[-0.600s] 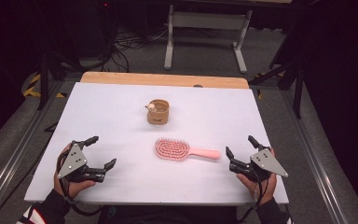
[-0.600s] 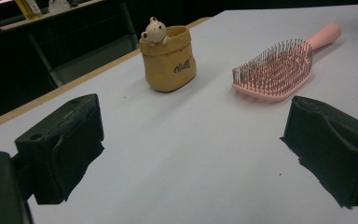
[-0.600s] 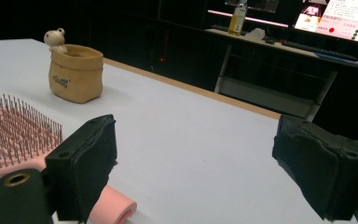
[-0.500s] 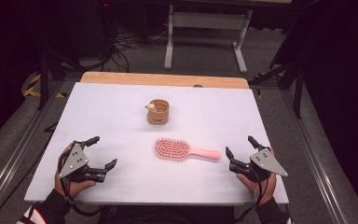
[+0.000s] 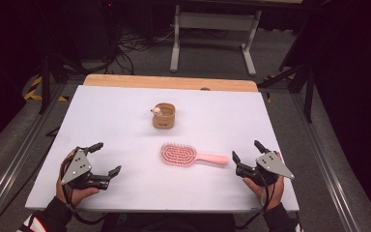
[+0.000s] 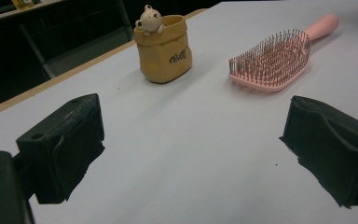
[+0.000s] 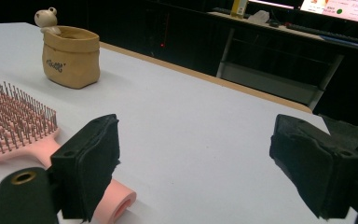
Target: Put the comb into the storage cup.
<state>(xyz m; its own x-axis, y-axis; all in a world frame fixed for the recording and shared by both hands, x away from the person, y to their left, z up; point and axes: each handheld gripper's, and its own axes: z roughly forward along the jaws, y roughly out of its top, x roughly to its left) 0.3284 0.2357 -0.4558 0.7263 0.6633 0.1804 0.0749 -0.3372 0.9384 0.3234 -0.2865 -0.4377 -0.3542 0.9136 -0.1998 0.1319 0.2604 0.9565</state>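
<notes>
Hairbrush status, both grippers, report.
Left gripper open, empty. Right gripper open by the hairbrush handle end. Brush bristles-up, untouched. Pouch behind, clear.

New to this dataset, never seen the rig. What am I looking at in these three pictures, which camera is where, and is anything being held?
No robot: a person holds two handheld tools, the left gripper and the right gripper. One camera looks down from above; one rides on each gripper, looking along its black jaws. On the white table lie a pink plastic hairbrush, bristles up, and farther back a small tan pouch-shaped pot with a bear figure on its rim. Both pairs of jaws stand wide apart, holding nothing.
</notes>
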